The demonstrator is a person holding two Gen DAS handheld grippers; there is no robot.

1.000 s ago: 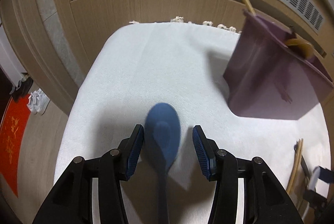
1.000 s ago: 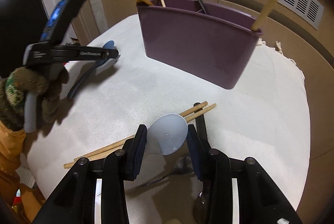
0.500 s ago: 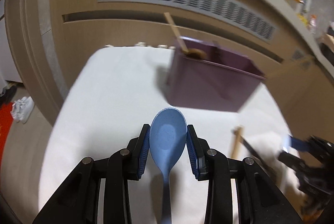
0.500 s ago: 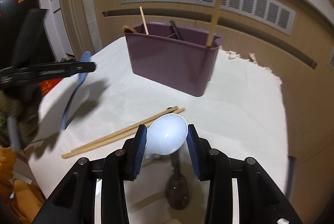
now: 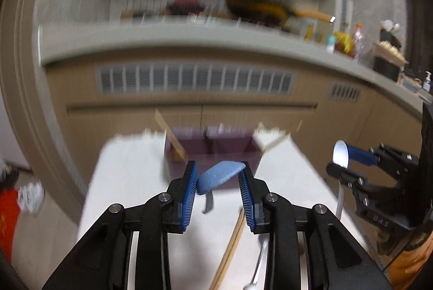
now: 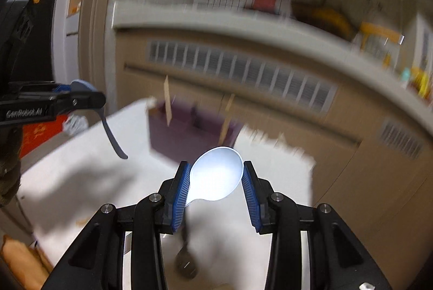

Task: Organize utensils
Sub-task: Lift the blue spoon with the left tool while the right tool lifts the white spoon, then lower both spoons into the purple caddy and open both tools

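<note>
I hold the blue spoon [image 5: 219, 176] pinched in the left gripper [image 5: 218, 180] and the white spoon [image 6: 216, 176] in the right gripper [image 6: 215, 183], neither yet in the purple caddy [image 5: 213, 148], chopsticks [image 5: 230, 244] remaining.

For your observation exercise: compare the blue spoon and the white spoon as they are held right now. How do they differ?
Colour: the blue spoon is matte blue; the white spoon is glossy white. Holder: the left gripper pinches the blue one, the right gripper the white one. Pose: the blue bowl sits tilted edge-on; the white bowl faces its camera. Both are gripped by the bowl, above the table.
</note>
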